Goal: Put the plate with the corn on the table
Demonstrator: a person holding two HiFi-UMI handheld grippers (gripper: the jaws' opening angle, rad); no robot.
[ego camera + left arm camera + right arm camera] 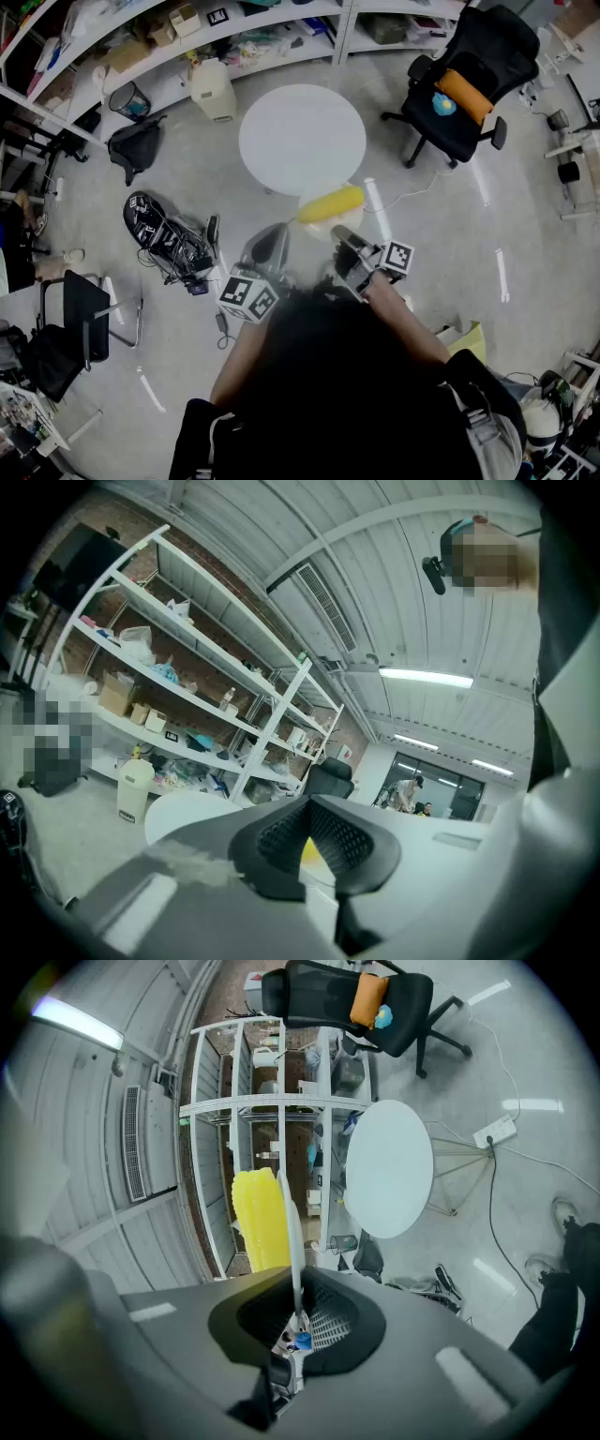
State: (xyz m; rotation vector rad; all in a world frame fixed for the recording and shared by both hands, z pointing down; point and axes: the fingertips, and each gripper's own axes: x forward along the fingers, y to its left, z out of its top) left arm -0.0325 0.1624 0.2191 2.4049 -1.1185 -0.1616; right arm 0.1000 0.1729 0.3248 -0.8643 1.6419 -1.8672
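A white plate (323,214) carrying a yellow corn cob (330,202) hangs in the air just in front of the round white table (302,139). My right gripper (343,236) is shut on the plate's near rim. In the right gripper view the plate (293,1232) shows edge-on between the pads, with the corn (258,1218) on its left and the table (389,1168) beyond. My left gripper (272,242) is beside the plate on the left, shut and holding nothing. Past its closed jaws (314,841), a bit of the corn (309,851) and the table (187,808) show.
A black office chair (464,80) with an orange cushion stands to the right of the table. Behind it run white shelves (187,37), with a cream canister (214,89), a bin (129,99) and a black bag (136,145). Cables and gear (173,244) lie on the floor at the left.
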